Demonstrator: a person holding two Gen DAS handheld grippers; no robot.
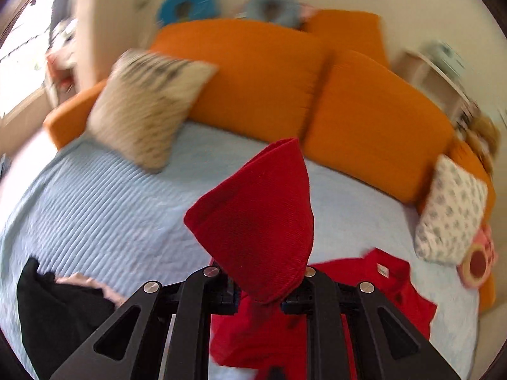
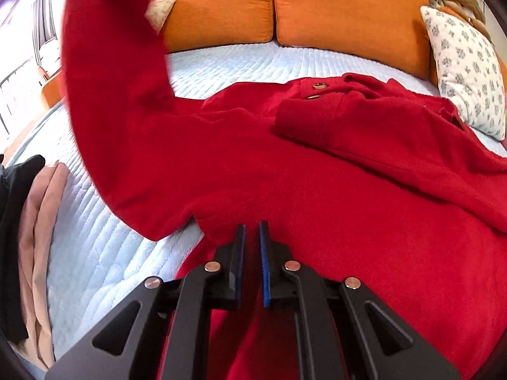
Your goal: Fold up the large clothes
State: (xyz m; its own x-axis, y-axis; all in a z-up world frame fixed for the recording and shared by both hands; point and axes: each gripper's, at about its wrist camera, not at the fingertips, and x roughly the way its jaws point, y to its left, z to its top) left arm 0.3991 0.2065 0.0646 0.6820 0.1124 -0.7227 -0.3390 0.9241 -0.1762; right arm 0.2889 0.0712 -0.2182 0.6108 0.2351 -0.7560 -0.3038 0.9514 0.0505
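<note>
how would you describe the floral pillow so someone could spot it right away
Start at the row of orange cushions along the back of the blue bedspread. At their right end a white pillow leans upright, just beyond the red garment. Its small grey-blue flower print sets it apart from the plain orange cushions and from the fuzzy beige pillow at the left end.

Lighting: bright daylight, admitted from the window (image 1: 19, 57) at the left, which is blown out to white in both views. Shadows: soft and faint on the pale blue bedspread (image 2: 95, 253).

Blur: heavy motion smear is shown across the left wrist view, worst on the beige pillow (image 1: 142, 107) and the far wall; the right wrist view is rendered sharp, save the raised red sleeve (image 2: 107, 95).

Distortion: fisheye bending and dark vignetted corners are seen throughout.
</note>
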